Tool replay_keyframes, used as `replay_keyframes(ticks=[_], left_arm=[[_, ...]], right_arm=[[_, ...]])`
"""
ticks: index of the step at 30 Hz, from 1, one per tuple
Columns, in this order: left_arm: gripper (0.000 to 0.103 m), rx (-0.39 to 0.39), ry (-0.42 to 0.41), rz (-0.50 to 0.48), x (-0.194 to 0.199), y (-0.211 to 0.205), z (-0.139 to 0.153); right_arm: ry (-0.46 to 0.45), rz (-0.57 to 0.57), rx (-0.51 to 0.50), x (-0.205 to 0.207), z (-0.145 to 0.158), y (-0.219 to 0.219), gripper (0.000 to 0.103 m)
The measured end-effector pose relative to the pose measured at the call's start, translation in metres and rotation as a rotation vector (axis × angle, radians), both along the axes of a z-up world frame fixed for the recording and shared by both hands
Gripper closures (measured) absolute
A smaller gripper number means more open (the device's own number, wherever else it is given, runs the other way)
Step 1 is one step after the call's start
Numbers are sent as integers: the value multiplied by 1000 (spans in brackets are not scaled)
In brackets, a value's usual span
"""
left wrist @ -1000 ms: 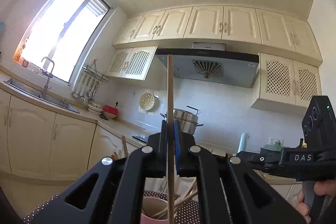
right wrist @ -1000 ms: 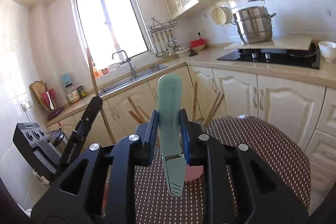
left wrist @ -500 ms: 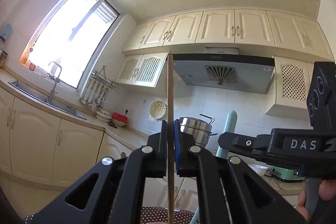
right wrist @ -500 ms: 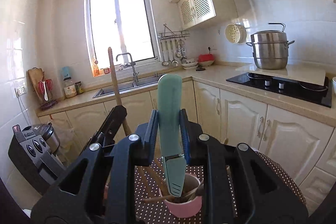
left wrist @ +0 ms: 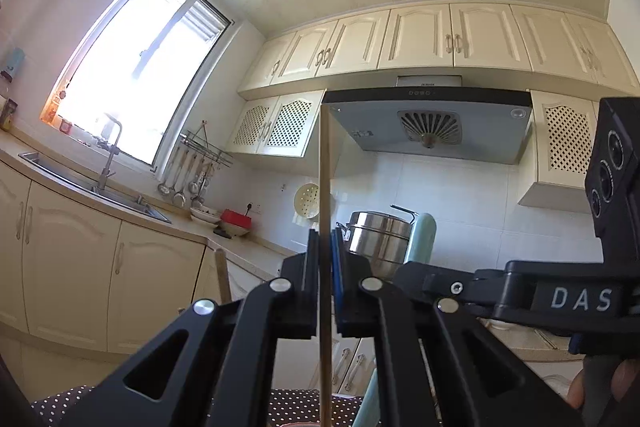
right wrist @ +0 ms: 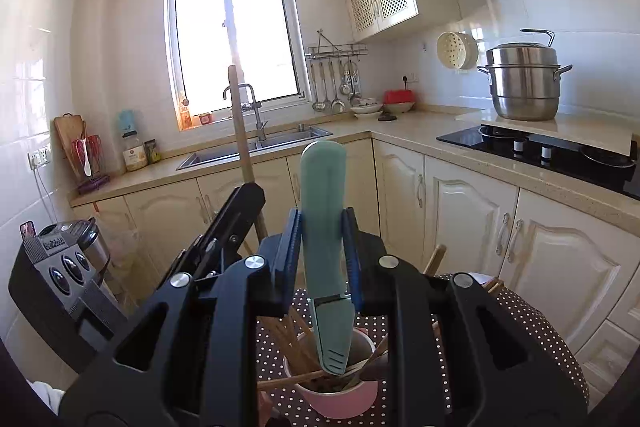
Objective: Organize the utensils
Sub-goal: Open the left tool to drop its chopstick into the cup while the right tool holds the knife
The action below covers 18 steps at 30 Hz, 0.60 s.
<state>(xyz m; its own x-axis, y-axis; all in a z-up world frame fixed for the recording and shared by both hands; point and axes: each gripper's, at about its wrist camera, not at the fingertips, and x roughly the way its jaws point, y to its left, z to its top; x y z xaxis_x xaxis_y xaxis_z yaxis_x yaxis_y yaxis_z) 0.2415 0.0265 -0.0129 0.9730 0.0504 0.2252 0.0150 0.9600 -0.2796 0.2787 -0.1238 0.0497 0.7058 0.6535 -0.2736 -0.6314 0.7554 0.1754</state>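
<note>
My left gripper (left wrist: 325, 251) is shut on a thin wooden chopstick (left wrist: 325, 179) held upright; it also shows in the right wrist view (right wrist: 240, 123). My right gripper (right wrist: 322, 231) is shut on a teal knife (right wrist: 324, 211) held upright, its sheathed blade tip (right wrist: 333, 355) inside the mouth of a pink cup (right wrist: 340, 393). The cup stands on the dotted brown cloth of the table (right wrist: 520, 331) and holds several wooden chopsticks (right wrist: 288, 343). The teal knife handle (left wrist: 420, 237) also shows in the left wrist view, just right of my left gripper.
Cream kitchen cabinets and a counter run behind the table, with a sink (right wrist: 256, 147), a black hob (right wrist: 540, 151) and a steel pot (right wrist: 524, 83). The left gripper body (right wrist: 64, 267) is close to the left of the cup.
Both grippers have tilted upward and come closer together. The teal knife has come down with its tip into the pink cup. The chopstick stays clamped in the left gripper.
</note>
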Motion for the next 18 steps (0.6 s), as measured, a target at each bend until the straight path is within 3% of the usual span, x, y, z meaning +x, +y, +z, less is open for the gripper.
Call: replay_keyframes(ticks=[10, 15, 18], left_arm=[[97, 21, 73, -5, 2, 1, -10], [95, 69, 150, -38, -2, -1, -13], [71, 60, 212, -50, -5, 4, -12]], right_arm=[[37, 5, -18, 1, -15, -2, 82], [58, 1, -36, -4, -19, -1, 82], [73, -4, -46, -6, -21, -2, 82]])
